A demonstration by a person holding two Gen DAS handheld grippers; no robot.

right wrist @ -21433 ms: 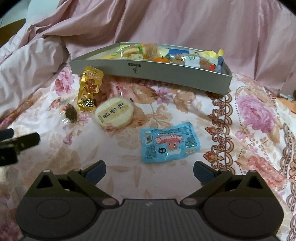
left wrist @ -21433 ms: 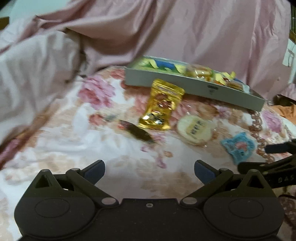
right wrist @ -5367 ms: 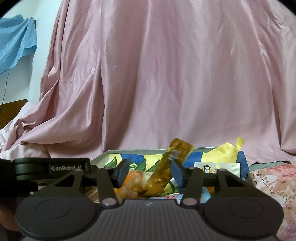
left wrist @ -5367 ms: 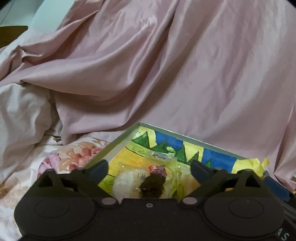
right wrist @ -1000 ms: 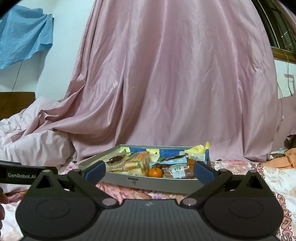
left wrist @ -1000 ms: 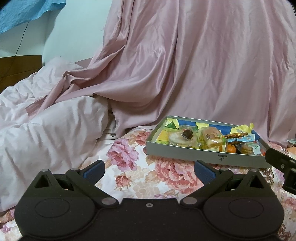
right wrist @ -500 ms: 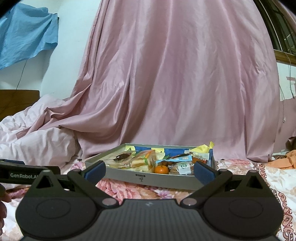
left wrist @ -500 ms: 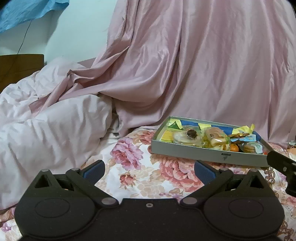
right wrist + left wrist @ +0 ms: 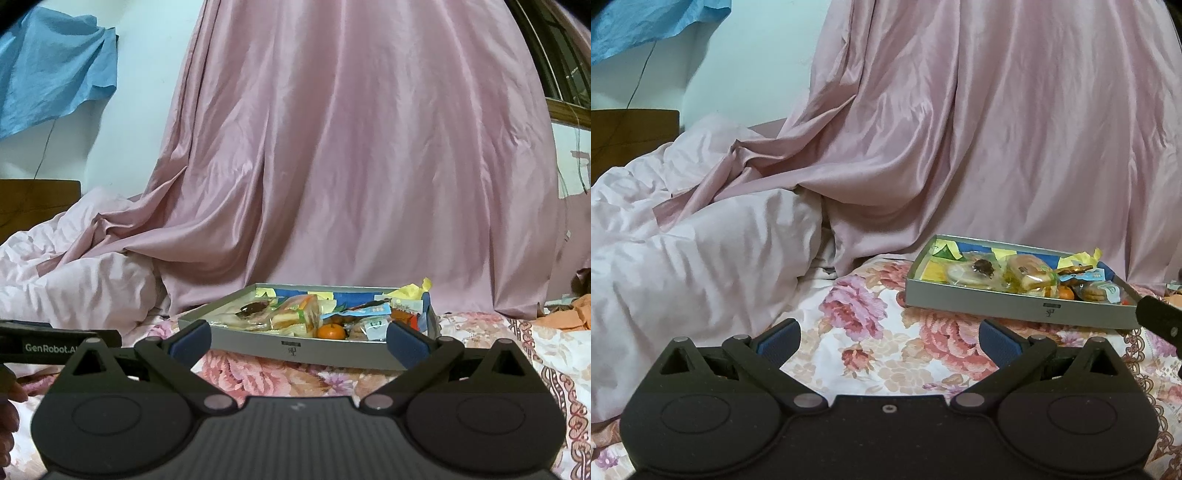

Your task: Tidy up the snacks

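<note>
Both tools — left tool [image 9: 888,339], right tool [image 9: 299,339] — spread, holding nothing; grey tray [image 9: 332,349] of snacks [image 9: 295,314] ahead on floral bed [image 9: 879,354], pink curtain [image 9: 351,166] behind.

The box [image 9: 295,349] sits on the bed [image 9: 280,376], far of both pairs of tongs, with the hanging curtain [image 9: 351,166] behind it. In the box, a wrapped sandwich [image 9: 295,315] lies left of centre, a dark sweet [image 9: 253,307] to its left, a tangerine [image 9: 331,331] near the front wall and a packet [image 9: 375,325] to the tangerine's right. A quilt [image 9: 683,258] is heaped on the bed to the left of the box. The left tongs [image 9: 889,338] are near and left of the box; the right tongs [image 9: 299,338] are directly before it, with the left tool's body at the left edge of that view. A cloth [image 9: 48,66] hangs on the far left wall.
</note>
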